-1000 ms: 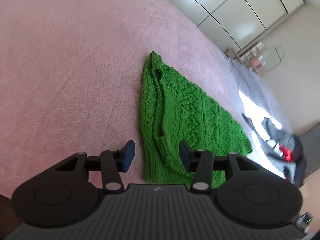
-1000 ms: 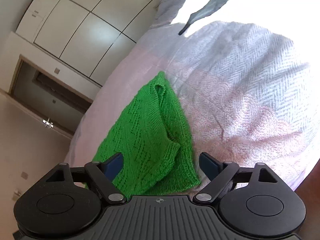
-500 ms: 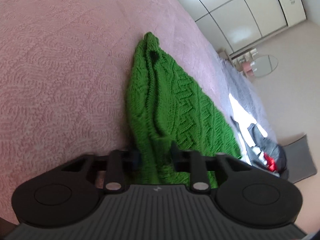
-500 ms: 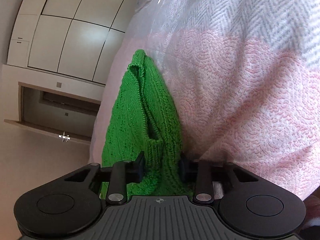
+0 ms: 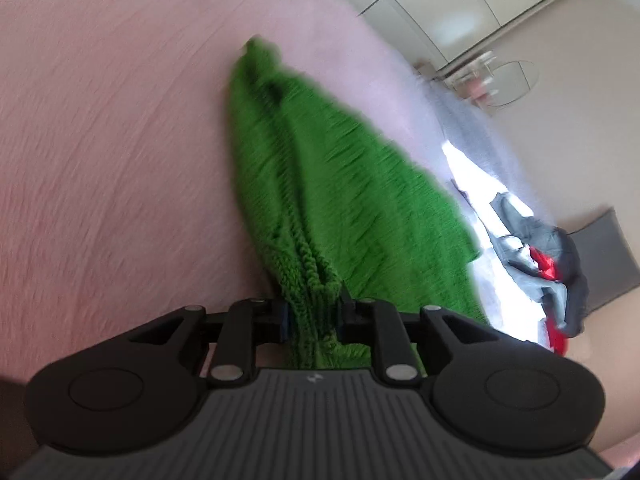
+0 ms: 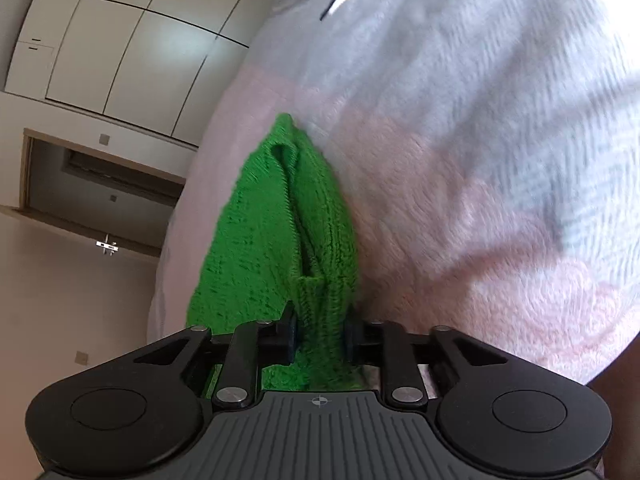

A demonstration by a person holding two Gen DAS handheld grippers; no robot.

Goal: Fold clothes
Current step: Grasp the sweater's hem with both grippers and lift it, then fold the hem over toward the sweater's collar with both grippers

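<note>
Pink quilted bedding [image 5: 100,128] covers the bed and fills most of both views, paling to a white-grey woven stretch [image 6: 480,60] toward its far side in the right wrist view. Beyond the bed's edge stand pale wardrobe doors [image 6: 132,52], with a doorway [image 6: 92,184] below them in the right wrist view. Lying on the pink cover is a green knitted garment [image 5: 340,200], folded lengthwise into a long tapering shape whose narrow tip points away from both cameras; its near end is bunched and lifted off the cover. Past the garment's right side in the left wrist view, near the bed's edge, a heap of grey and red clothing [image 5: 548,268] lies in bright light, and a round mirror [image 5: 512,84] stands farther back by the wall. Left gripper [image 5: 312,316] has its fingers drawn in tight on the gathered near edge of the knit, the fabric pinched between them. Right gripper [image 6: 320,332] likewise grips a bunched fold of the same end, fingers pressed against the wool. Much of the left wrist view is smeared by motion blur.
</note>
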